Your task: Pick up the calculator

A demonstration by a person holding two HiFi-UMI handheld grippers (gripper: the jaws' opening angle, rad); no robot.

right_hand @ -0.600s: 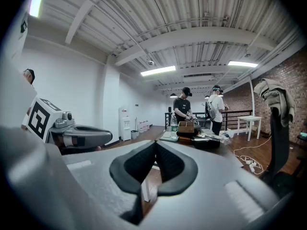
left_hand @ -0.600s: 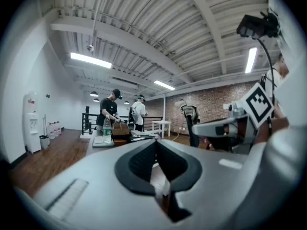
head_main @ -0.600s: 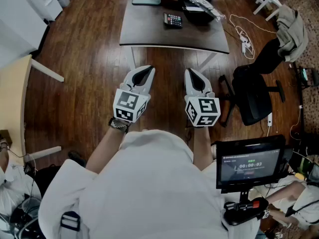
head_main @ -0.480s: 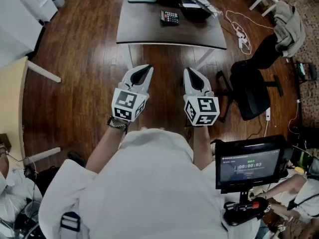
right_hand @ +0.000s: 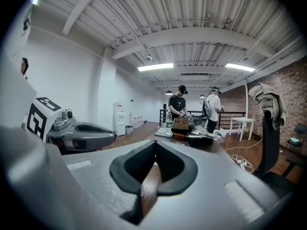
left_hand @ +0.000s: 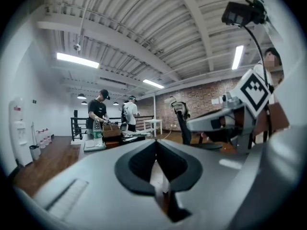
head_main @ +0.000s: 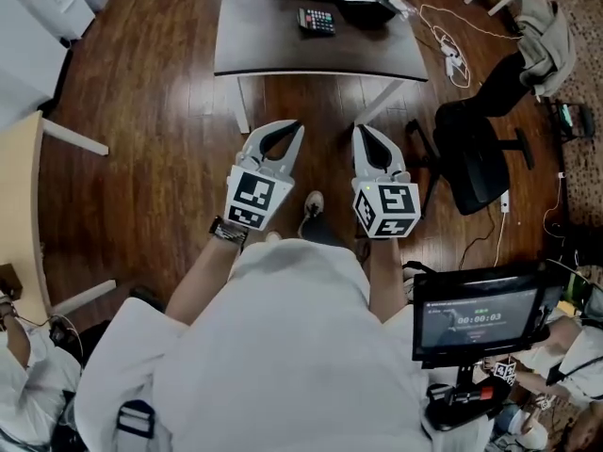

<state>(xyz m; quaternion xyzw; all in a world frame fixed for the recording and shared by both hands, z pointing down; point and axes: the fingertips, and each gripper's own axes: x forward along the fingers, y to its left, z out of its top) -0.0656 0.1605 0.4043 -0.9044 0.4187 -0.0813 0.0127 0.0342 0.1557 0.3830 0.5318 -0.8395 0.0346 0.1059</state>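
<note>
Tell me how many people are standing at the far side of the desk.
2. A person in a dark shirt and cap stands at the far edge of the desk; a person in a white shirt stands just picture-right. Others could be hidden.

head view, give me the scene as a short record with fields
target: calculator, lying flat on the table, untouched
left gripper: jaws together, nothing between them
right gripper: jaws together, nothing between them
gripper position: side by side over the wooden floor, short of the table's near edge
nearby: black office chair right of the table; small screen at lower right
task stage: pickup not yet begun
</note>
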